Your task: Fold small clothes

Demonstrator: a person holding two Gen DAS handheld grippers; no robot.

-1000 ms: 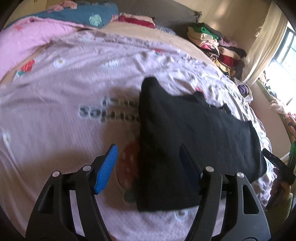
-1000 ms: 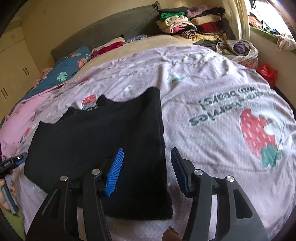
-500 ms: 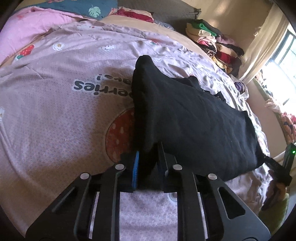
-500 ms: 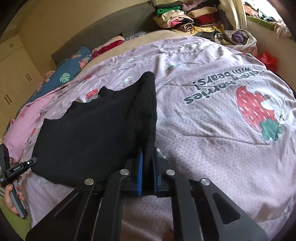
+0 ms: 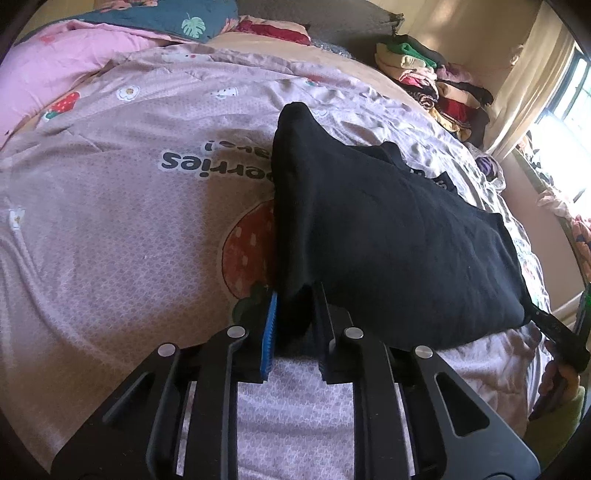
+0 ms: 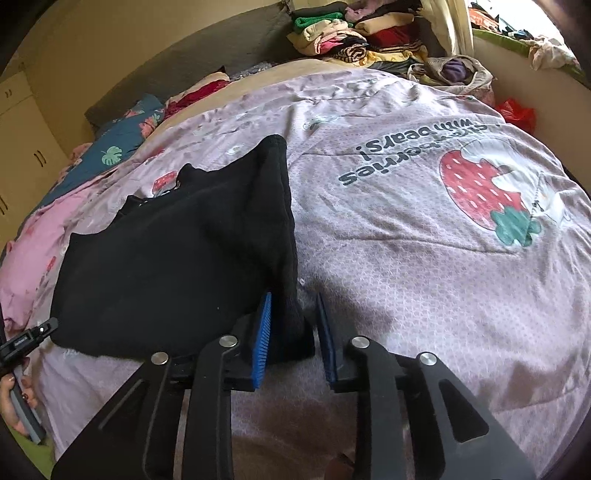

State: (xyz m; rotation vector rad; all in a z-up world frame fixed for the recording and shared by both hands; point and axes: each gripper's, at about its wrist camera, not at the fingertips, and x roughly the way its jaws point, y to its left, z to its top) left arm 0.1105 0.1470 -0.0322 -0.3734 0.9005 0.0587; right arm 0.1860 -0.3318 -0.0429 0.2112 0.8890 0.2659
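The left gripper (image 5: 293, 332) pinches the near left corner of the folded black knit garment (image 5: 388, 236), its blue-padded jaws nearly together. The right gripper (image 6: 291, 332) has the near right corner between jaws that have just been opening; its right pad stands clear of the cloth. The garment lies on a pink strawberry-print quilt (image 6: 424, 258), stacked folded clothes (image 6: 351, 33) beyond.
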